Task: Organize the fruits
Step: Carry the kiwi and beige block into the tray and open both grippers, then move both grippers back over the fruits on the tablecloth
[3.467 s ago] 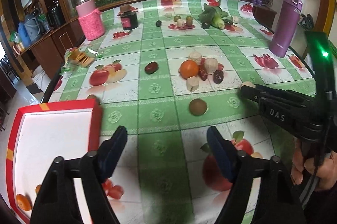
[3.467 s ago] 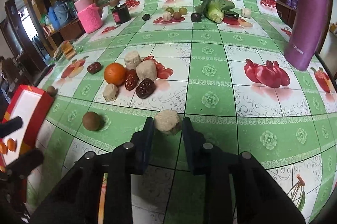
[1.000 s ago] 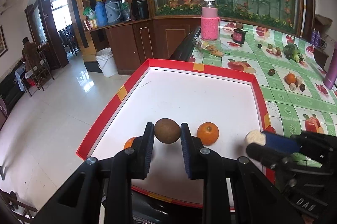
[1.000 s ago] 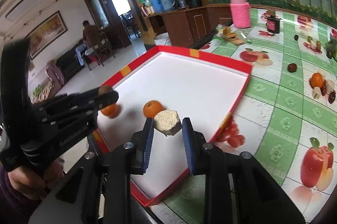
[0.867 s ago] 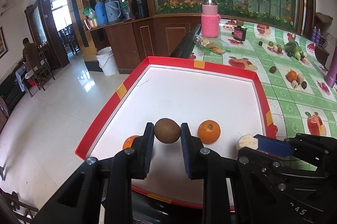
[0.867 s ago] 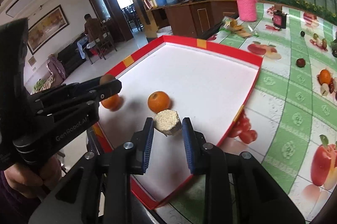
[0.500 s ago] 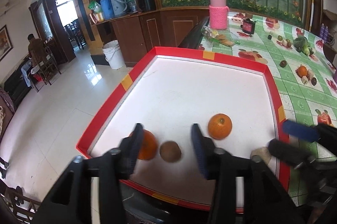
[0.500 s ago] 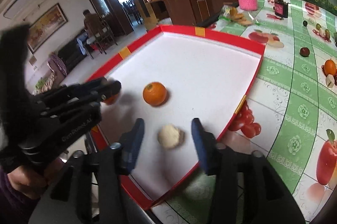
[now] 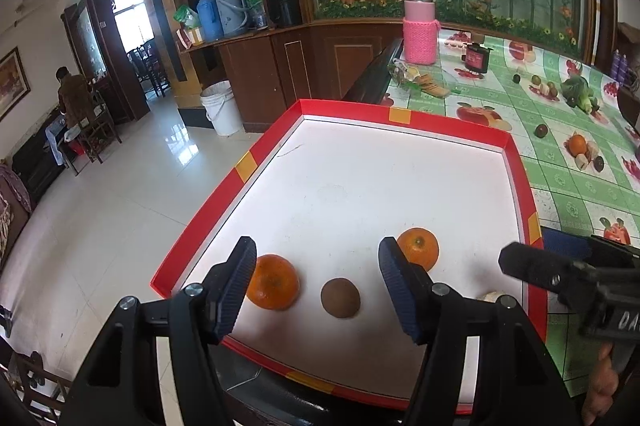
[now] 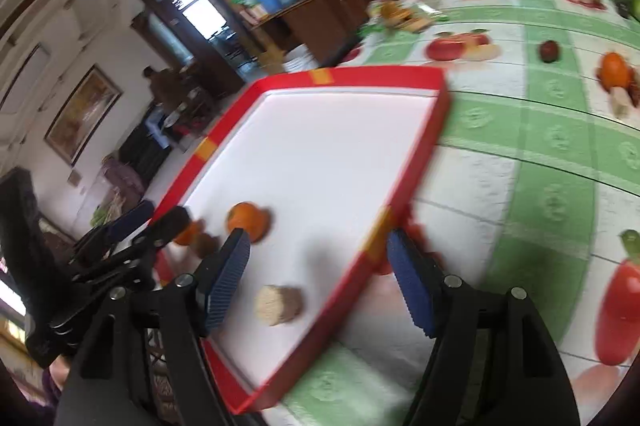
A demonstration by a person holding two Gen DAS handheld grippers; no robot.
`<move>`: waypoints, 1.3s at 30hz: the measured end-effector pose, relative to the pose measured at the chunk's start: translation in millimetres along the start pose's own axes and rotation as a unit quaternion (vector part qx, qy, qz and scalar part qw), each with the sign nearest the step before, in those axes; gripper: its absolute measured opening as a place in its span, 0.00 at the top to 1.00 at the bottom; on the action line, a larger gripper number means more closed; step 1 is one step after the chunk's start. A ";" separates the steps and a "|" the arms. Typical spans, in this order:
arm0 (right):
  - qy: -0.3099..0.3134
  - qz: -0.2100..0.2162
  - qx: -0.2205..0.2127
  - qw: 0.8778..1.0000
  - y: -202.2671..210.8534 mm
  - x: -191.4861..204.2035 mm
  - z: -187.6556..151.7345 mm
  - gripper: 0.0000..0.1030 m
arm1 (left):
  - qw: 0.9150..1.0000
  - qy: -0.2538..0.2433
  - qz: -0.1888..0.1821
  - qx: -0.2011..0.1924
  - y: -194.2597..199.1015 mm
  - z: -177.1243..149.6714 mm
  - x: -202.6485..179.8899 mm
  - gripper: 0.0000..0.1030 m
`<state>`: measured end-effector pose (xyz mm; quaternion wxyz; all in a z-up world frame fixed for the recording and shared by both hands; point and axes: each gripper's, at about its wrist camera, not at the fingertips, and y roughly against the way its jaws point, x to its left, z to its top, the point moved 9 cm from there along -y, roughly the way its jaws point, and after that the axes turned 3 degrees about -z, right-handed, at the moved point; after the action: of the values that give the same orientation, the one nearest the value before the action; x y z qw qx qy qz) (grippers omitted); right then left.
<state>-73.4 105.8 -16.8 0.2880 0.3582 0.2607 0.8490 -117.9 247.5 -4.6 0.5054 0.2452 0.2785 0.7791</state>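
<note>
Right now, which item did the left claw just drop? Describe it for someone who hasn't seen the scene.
Find the red-rimmed white tray at the table's edge. Near its front rim lie two round oranges; the small matte-brown round fruit sits between them, the only brown, dull-skinned piece there.

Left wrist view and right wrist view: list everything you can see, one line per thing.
tray: one, red rim with white floor, at the table's edge
oranges in tray: two, orange, near the tray's close side
brown fruit: one, brown, on the tray floor between the oranges
beige chunk: one, pale beige, on the tray floor by the right rim
tablecloth: one, green and white with fruit prints, beyond the tray
loose fruit pile: one cluster, orange and dark pieces, on the tablecloth
pink bottle: one, pink knit sleeve, far table edge
white bucket: one, on the floor
seated person: one, far left
left gripper: fingers opening, nothing between them pressed
right gripper: fingers opening, chunk released
</note>
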 end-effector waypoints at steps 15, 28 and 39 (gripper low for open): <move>-0.021 0.079 -0.013 0.997 9.9 -3.6 9.7 0.23 | 1.000 -0.013 -0.010 0.003 2.4 13.6 -16.8 0.38; -0.132 -0.061 -0.159 0.976 128.6 -169.7 52.5 0.23 | 0.976 -0.066 -0.191 0.075 -41.4 110.1 -140.3 0.24; -0.210 -0.102 -0.186 0.954 167.4 -251.6 63.6 0.23 | 0.950 0.033 -0.205 0.233 -130.8 105.7 -186.0 0.25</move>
<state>69.5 -166.1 15.2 0.4832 0.4398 0.0672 0.7541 106.0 139.0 -35.9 0.5736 0.2681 0.5124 0.5801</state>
